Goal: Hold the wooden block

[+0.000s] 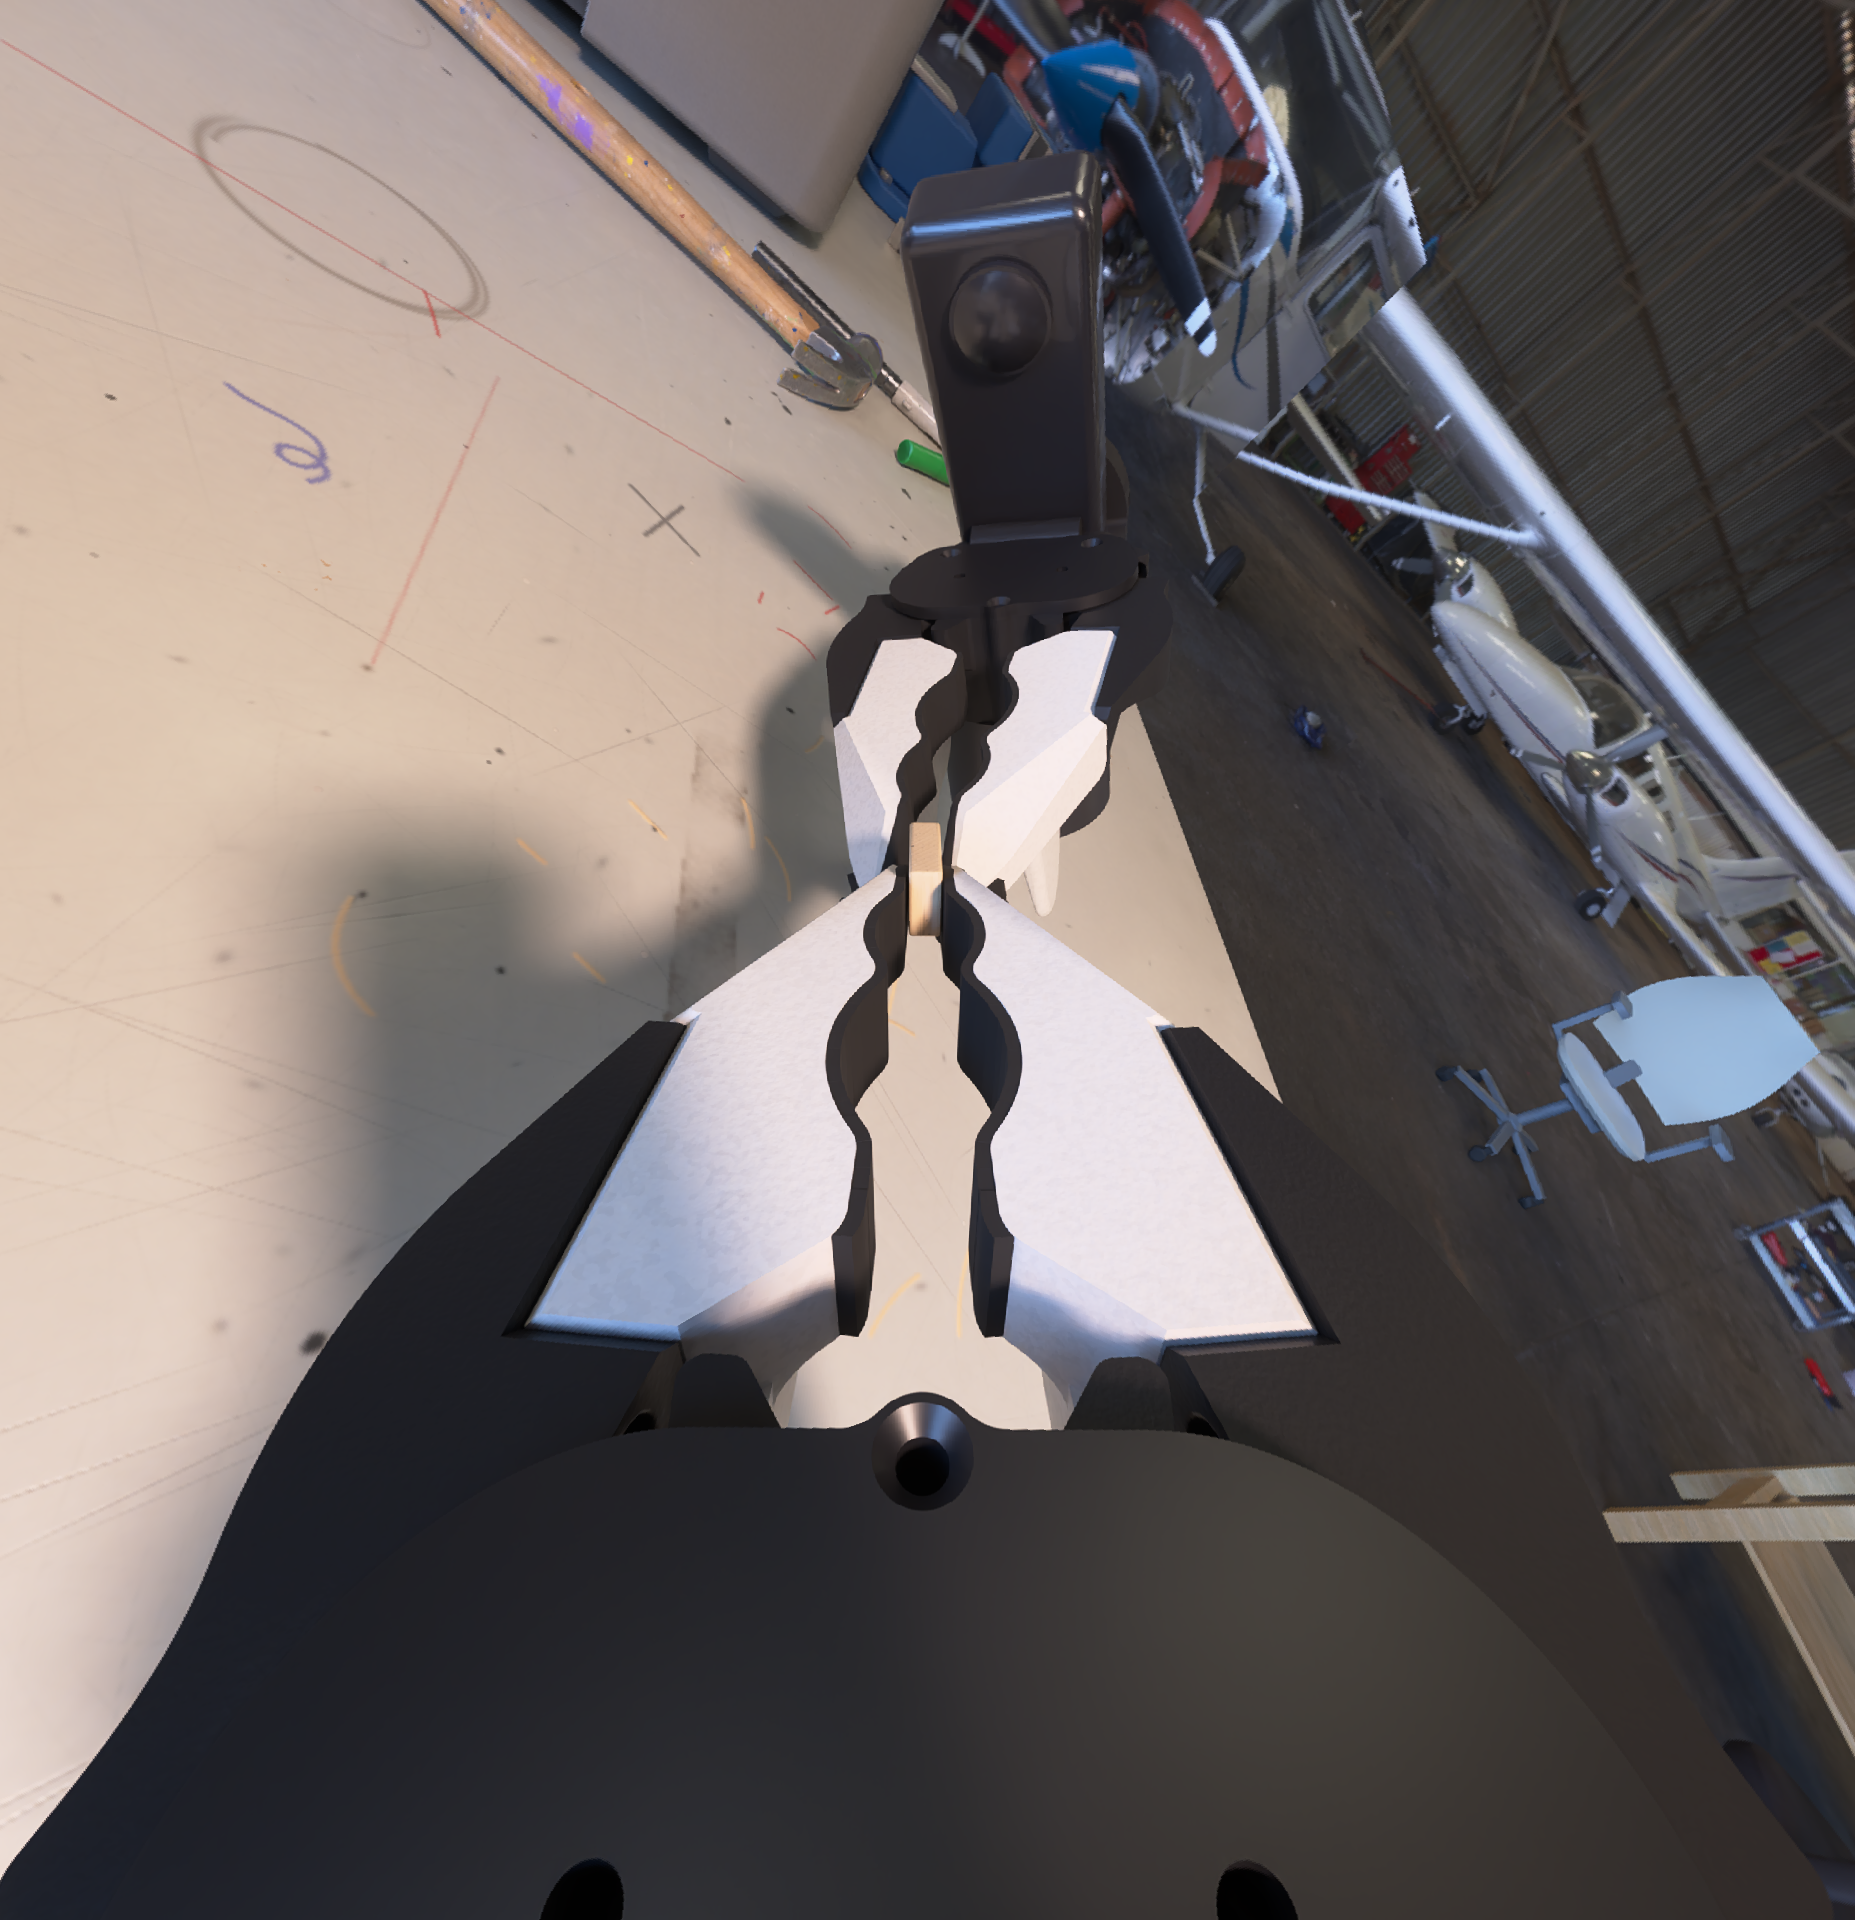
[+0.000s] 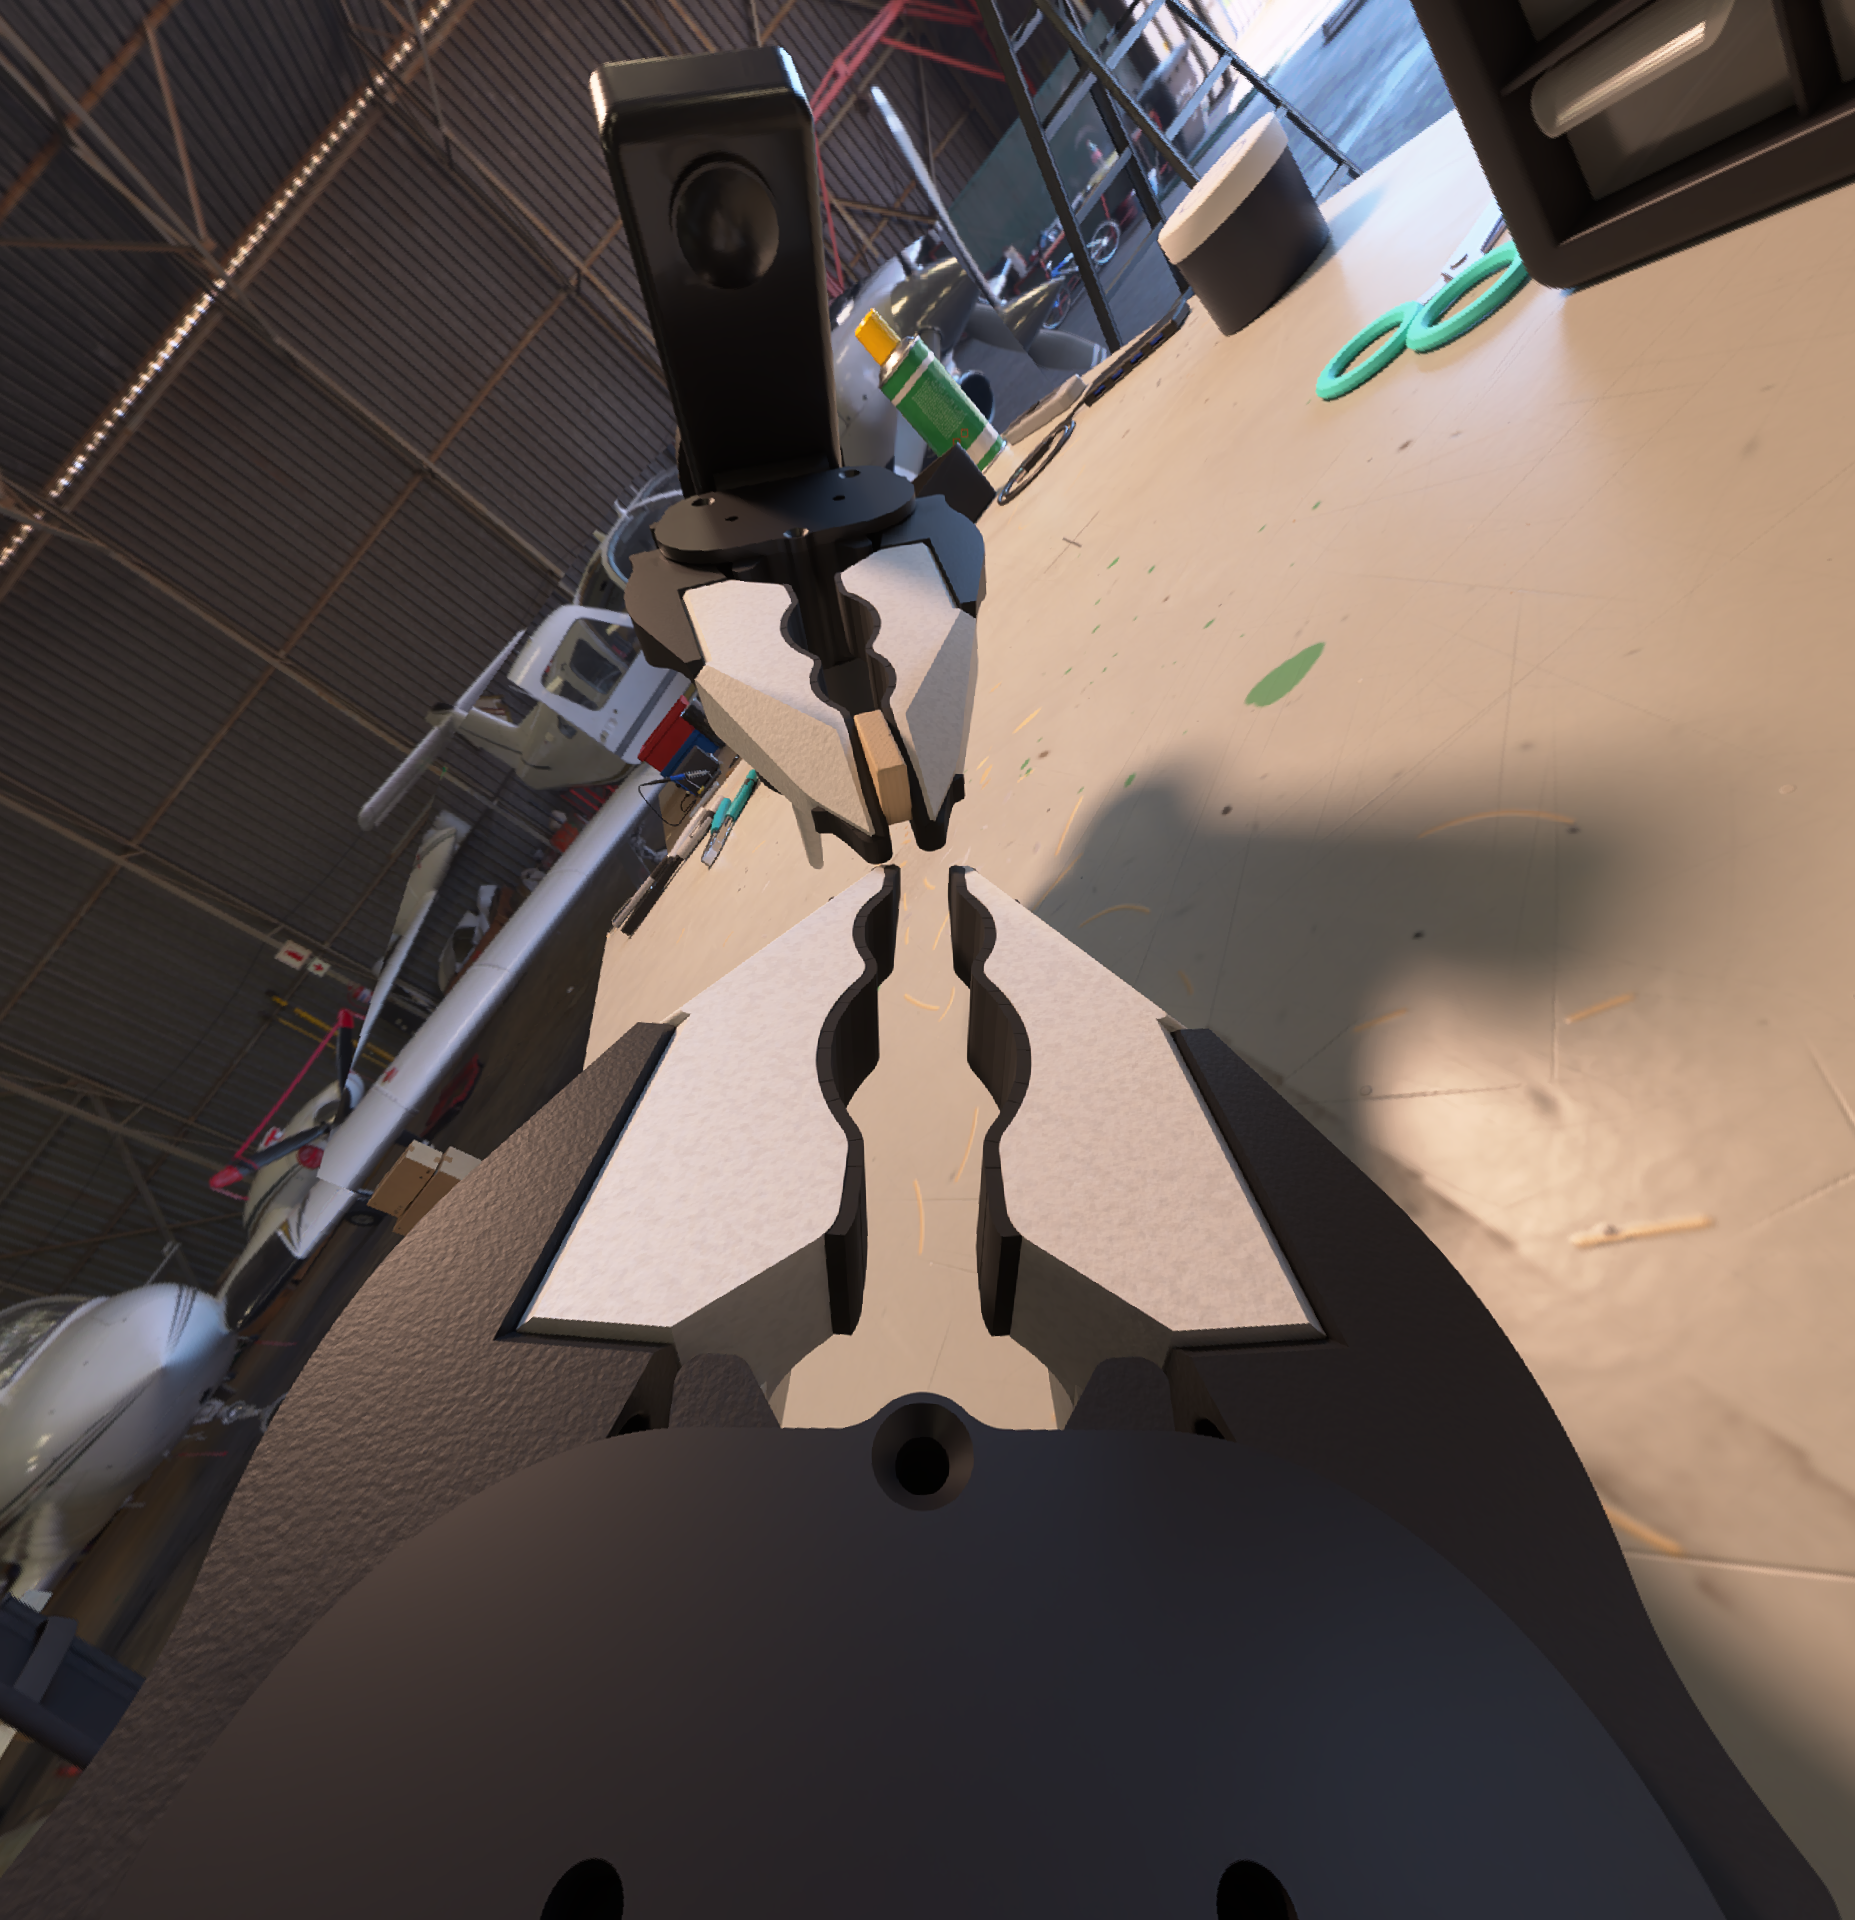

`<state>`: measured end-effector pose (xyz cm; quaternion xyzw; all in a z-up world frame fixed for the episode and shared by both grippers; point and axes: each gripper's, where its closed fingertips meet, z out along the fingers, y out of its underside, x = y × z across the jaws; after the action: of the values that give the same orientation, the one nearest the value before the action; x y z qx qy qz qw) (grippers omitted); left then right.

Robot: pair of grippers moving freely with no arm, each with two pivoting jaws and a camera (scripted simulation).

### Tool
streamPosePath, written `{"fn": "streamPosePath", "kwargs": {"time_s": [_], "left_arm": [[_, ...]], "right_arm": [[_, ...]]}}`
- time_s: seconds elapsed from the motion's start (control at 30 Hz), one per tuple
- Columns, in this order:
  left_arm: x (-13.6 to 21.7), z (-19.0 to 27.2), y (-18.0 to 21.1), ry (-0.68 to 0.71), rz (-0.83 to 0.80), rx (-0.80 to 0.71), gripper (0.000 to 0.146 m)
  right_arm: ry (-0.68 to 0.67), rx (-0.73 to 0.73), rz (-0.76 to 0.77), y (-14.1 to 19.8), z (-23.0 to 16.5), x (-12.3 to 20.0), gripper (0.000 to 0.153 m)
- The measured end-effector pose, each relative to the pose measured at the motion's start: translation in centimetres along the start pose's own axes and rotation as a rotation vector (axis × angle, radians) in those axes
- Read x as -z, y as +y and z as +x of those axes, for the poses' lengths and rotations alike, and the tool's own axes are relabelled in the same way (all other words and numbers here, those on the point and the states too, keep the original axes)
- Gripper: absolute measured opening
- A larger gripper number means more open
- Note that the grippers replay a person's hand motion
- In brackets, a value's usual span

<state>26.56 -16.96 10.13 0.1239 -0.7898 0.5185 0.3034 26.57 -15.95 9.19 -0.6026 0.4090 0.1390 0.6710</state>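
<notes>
The left hand-held gripper [image 1: 923, 906] pinches the wooden block [image 1: 924, 878] upright between its fingertips, held clear above the counter [image 1: 279, 727]. Its own view shows only the block's narrow pale edge. The right wrist view shows the same block [image 2: 888, 767] from the far side, with a lit end face and a shaded flank, clamped at the tips of that facing gripper.

The right hand-held gripper [image 2: 923, 883] has its fingers slightly parted with nothing between them. Its tips stop just short of the block.

The counter is scuffed beige, marked with pencil lines and paint flecks. Ahead and left of the left hand-held gripper lie a wooden-handled hammer [image 1: 632, 156] and a small green cylinder [image 1: 923, 460]. Only the right view shows a green spray can [image 2: 928, 390] behind the facing gripper, and to the right of it two green rings [image 2: 1422, 322] and a round dark tub [image 2: 1245, 223]. Around the counter is a hangar with light aircraft [image 1: 1525, 665] and an office chair [image 1: 1598, 1091].
</notes>
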Motion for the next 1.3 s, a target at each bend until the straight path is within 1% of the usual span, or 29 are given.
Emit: {"fn": "streamPosePath", "kwargs": {"time_s": [0.13, 0.2, 0.53, 0.67, 0.73, 0.87, 1.0, 1.23, 1.3], "left_arm": [[0.1, -0.1, 0.0, -0.002, -0.004, 0.002, 0.005], [0.1, -0.1, 0.1, 0.000, -0.008, 0.011, 0.005], [0.1, -0.5, 0.0, 0.007, 0.020, 0.078, 0.005], [0.4, -0.2, -0.5, 0.053, 0.067, 0.127, 0.005], [0.4, -0.1, -0.6, 0.069, 0.070, 0.117, 0.005], [0.3, 0.1, -0.6, 0.050, 0.062, 0.086, 0.005], [0.5, 0.0, -0.7, 0.042, 0.077, 0.085, 0.005], [0.2, 0.0, -0.5, 0.028, 0.060, 0.067, 0.005], [0.1, -0.3, -0.4, 0.011, 0.051, 0.065, 0.005]], "right_arm": [[-0.003, -0.007, 0.010, -0.1, 0.0, 0.1, 0.007], [-0.015, -0.021, 0.008, 0.0, 0.0, 0.1, 0.010], [0.029, 0.012, 0.025, -0.4, 0.4, 0.2, 0.008], [0.005, -0.032, 0.094, -1.3, 0.4, 0.8, 0.009], [-0.003, -0.041, 0.101, -1.4, 0.4, 0.9, 0.007], [-0.022, -0.064, 0.105, -1.4, 0.3, 1.0, 0.005], [-0.097, -0.142, 0.098, -1.1, -0.2, 0.8, 0.011], [-0.081, -0.133, 0.096, -1.1, -0.1, 0.7, 0.007], [-0.057, -0.122, 0.082, -0.9, 0.2, 0.7, 0.006]]}}
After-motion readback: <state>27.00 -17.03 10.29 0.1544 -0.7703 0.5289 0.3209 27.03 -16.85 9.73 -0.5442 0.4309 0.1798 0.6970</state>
